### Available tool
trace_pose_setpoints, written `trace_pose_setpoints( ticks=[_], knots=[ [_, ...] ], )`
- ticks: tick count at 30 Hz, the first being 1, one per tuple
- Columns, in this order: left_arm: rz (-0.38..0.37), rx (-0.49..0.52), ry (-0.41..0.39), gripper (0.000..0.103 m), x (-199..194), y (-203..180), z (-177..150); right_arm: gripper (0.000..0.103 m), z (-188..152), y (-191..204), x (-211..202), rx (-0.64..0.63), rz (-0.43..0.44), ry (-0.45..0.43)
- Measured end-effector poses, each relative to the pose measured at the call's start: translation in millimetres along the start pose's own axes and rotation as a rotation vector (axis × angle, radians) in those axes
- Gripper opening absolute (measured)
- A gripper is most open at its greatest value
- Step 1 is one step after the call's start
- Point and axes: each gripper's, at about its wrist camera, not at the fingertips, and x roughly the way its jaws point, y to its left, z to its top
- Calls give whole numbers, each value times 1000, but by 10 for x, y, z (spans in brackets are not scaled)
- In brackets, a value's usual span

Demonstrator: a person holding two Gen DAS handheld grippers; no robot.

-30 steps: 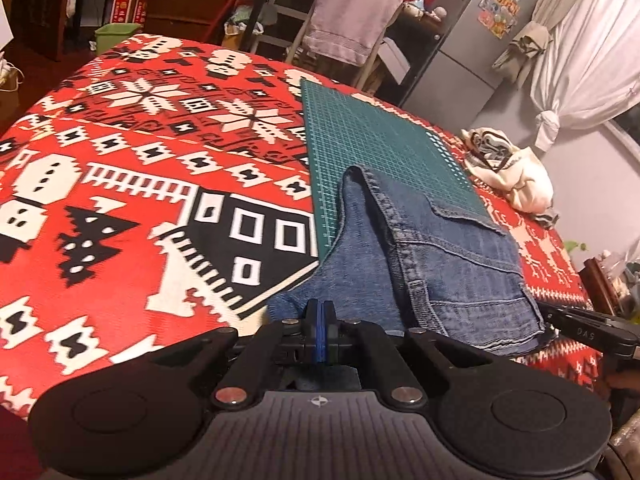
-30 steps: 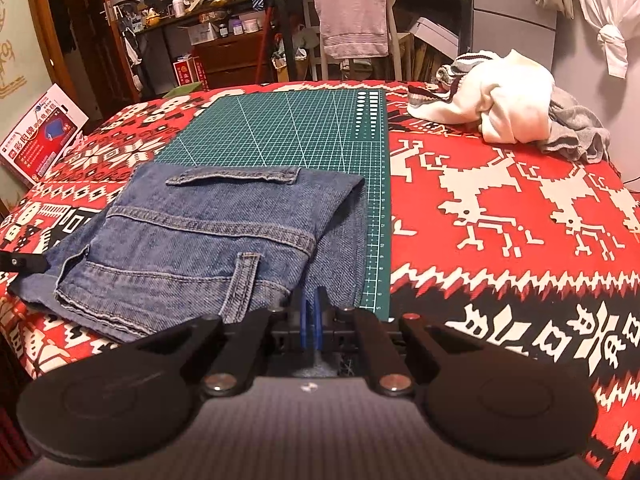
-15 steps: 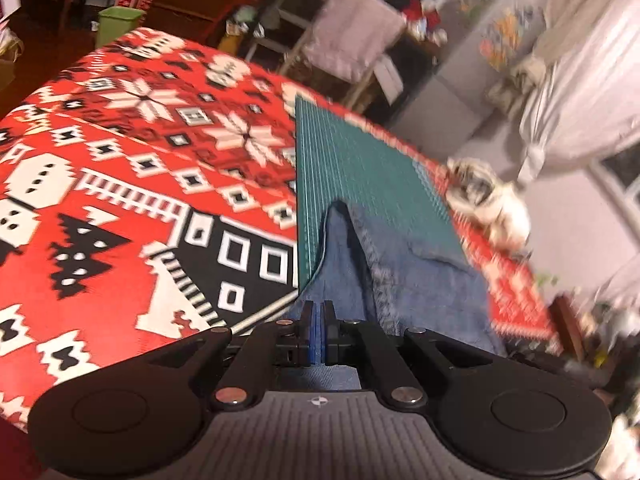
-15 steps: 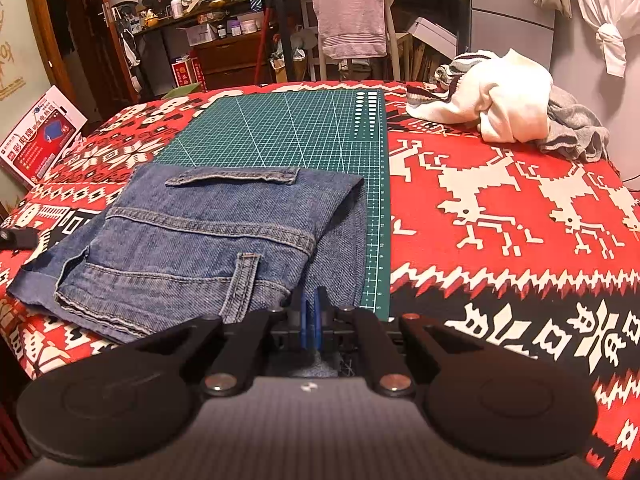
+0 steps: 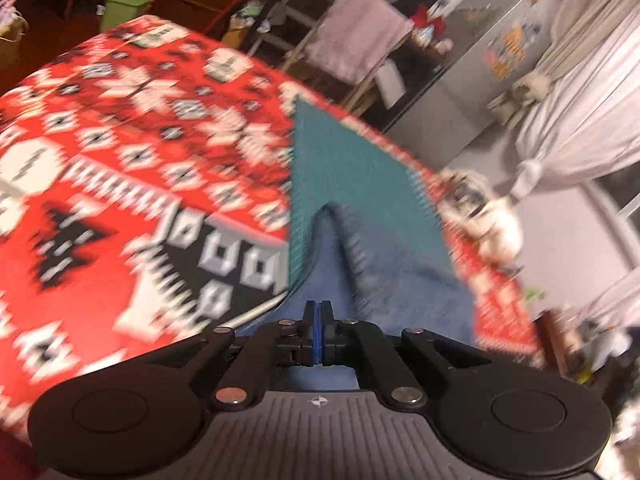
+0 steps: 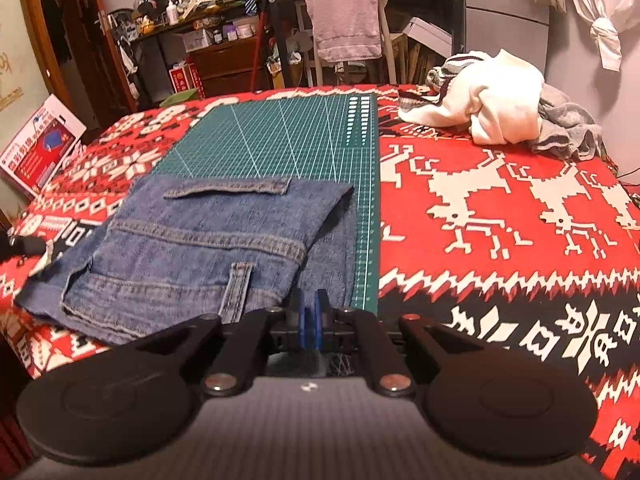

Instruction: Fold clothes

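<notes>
Folded blue jeans [image 6: 208,240] lie partly on a green cutting mat [image 6: 280,136], with the waistband and a belt loop facing up. My right gripper [image 6: 309,316] sits at the jeans' near right edge, shut with denim between its pads. In the blurred left wrist view the jeans [image 5: 384,280] run up to my left gripper [image 5: 318,320], which is shut on their left edge. From the right wrist view only the black tip of the left gripper [image 6: 24,244] shows, at the far left beside that edge.
A red, white and black patterned cloth [image 6: 500,208] covers the table. A heap of white and grey clothes [image 6: 500,112] lies at the back right. A chair with a pink towel [image 6: 344,16] stands behind the table, in front of cluttered shelves.
The left wrist view has swung and tilted and is now blurred, and the jeans' left edge has risen a little. The right gripper has stayed put.
</notes>
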Motion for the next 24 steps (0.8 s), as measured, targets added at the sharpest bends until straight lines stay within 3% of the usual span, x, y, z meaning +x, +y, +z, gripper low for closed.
trace_pose_setpoints(
  ticks=[5, 10, 18, 24],
  knots=[
    [11, 78, 23, 0, 503, -232, 259, 4, 124, -52, 59, 27, -13, -17],
    [52, 59, 70, 0, 896, -181, 299, 4, 202, -119, 179, 63, -16, -9],
    [20, 46, 91, 1, 727, -56, 74, 4, 62, -107, 222, 37, -12, 35],
    [55, 65, 98, 1, 505, -37, -46, 4, 37, -173, 101, 45, -7, 49]
  ],
)
